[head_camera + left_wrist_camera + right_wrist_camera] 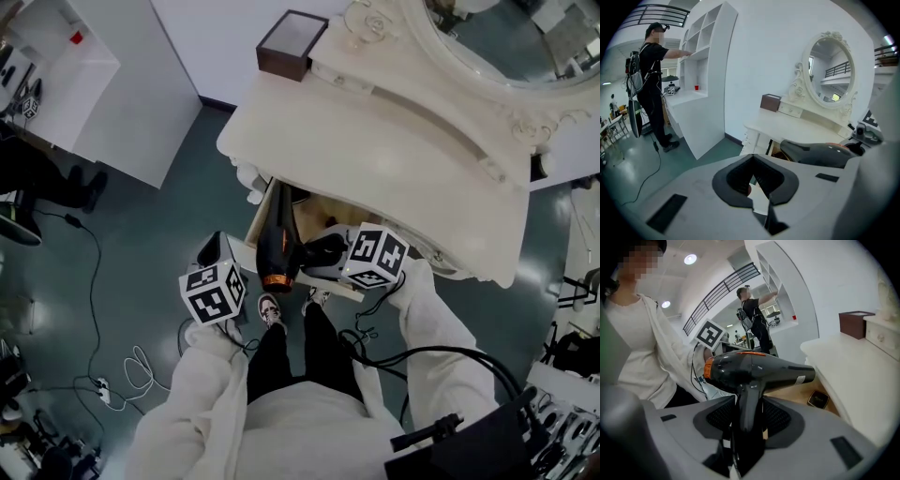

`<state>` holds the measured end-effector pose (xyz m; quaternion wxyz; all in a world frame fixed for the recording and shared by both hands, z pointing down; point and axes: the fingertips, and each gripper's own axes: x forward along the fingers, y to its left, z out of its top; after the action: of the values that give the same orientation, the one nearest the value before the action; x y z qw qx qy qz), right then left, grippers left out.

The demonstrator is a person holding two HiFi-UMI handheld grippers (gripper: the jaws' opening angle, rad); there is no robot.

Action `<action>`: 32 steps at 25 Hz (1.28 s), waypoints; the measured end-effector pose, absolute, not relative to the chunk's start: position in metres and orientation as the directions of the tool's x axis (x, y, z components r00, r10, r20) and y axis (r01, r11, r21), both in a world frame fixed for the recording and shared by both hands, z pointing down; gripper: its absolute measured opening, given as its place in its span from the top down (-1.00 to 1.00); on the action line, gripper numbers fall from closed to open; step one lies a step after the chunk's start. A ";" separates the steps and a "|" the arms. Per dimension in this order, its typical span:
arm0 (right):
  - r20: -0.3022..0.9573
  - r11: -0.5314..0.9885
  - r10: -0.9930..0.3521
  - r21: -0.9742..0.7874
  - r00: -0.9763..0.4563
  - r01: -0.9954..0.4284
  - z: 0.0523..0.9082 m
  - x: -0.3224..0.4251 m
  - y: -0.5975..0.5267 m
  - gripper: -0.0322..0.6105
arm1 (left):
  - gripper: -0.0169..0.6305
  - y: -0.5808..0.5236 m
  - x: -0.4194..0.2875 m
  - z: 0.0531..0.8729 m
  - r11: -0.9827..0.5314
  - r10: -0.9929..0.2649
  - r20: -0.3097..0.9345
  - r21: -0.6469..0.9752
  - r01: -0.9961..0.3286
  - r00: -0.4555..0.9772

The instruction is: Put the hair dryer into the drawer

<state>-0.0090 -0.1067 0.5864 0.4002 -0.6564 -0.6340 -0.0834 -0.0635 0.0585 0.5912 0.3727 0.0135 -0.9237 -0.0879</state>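
Observation:
A black hair dryer (278,239) with an orange ring hangs over the open drawer (259,217) of the cream dressing table (394,141). My right gripper (325,251) is shut on its handle. In the right gripper view the dryer (754,369) lies crosswise above the right gripper (747,404), its handle clamped between the pads. The drawer's wooden floor (799,397) shows beyond, with a small dark box (818,399) in it. My left gripper (216,251) hangs to the left of the drawer. In its own view the left gripper (753,159) looks shut on nothing, with the dryer (815,152) to its right.
A brown box (291,42) and an oval mirror (497,37) stand on the dressing table. A white shelf unit (75,66) is at the left. Cables (122,375) lie on the floor. Another person (651,89) stands at the shelves.

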 end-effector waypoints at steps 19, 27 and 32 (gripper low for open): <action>0.802 0.594 0.583 -0.310 -0.131 0.743 0.668 -0.050 -0.121 0.16 | 0.95 0.056 -0.044 0.612 0.986 -0.100 0.714 0.164 0.028 -0.693; 0.849 0.756 0.463 -0.227 -0.255 0.614 0.700 -0.069 -0.128 0.16 | 0.95 0.052 -0.038 0.620 0.988 -0.109 0.725 0.154 0.006 -0.681; 0.856 0.750 0.443 -0.191 -0.267 0.633 0.714 -0.075 -0.117 0.16 | 0.95 0.054 -0.031 0.627 0.988 -0.103 0.736 0.151 0.015 -0.669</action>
<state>-0.0753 -0.1168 0.7137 0.5006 -0.3405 -0.7903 -0.0947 -0.0310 0.0544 0.6274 0.4062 0.0242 -0.9106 -0.0721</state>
